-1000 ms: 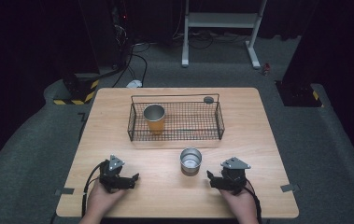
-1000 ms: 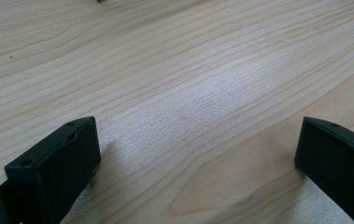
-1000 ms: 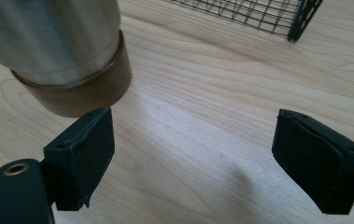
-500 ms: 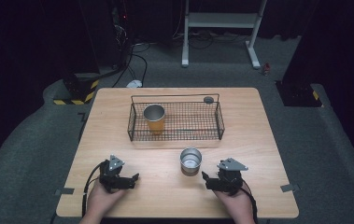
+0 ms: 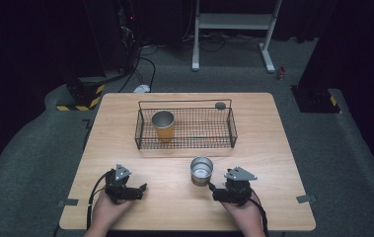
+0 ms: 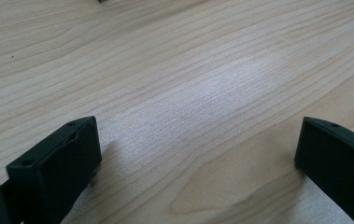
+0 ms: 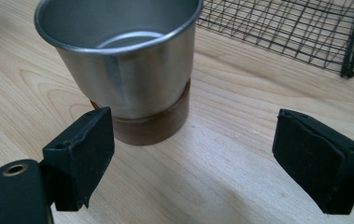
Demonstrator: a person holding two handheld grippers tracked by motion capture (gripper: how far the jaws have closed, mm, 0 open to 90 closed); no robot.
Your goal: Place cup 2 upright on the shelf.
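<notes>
Steel cup (image 7: 123,60) with a shiny flared rim and dark brown base band stands upright on the wooden tabletop (image 5: 273,143), just before the right tongs (image 7: 193,154), gaping wide, empty. Left tongs (image 6: 198,158) likewise spread, holding nothing.

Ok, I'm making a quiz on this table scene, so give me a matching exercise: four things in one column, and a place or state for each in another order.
Things:
1. orange cup
2. steel cup
3. left gripper
4. wire basket

Places or states:
A. on the bare table, just ahead of the right gripper
B. open over bare wood, near the table's front left
C. standing inside the basket's left end
D. across the middle of the table, behind both cups' nearer one

Pairs: 1-C, 2-A, 3-B, 4-D
</notes>
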